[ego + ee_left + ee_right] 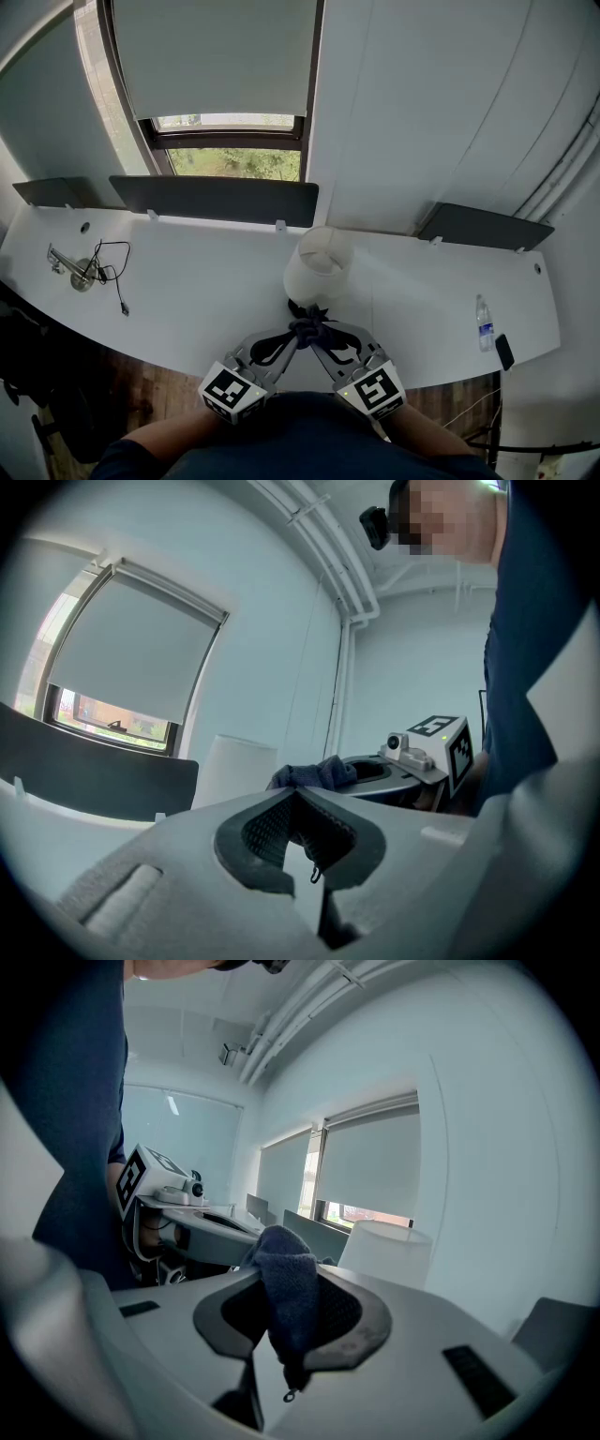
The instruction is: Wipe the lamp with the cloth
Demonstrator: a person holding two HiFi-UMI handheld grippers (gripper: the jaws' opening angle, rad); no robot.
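A white-shaded lamp (319, 262) stands on the white desk (197, 300), just beyond my two grippers. A dark blue cloth (307, 327) is bunched in front of the lamp's foot, where both sets of jaws meet. My right gripper (281, 1279) is shut on the cloth (287, 1290), which drapes down between its jaws, and the lamp (384, 1246) shows behind. My left gripper (298, 795) has its jaws closed with nothing seen between them. In its view the cloth (315, 774) lies just past its tips, against the right gripper, beside the lamp (239, 766).
A water bottle (484, 323) and a dark phone (504, 352) lie at the desk's right end. A black cable and a metal fitting (84, 269) lie at the left. Dark partition panels (214, 199) line the back edge under the window.
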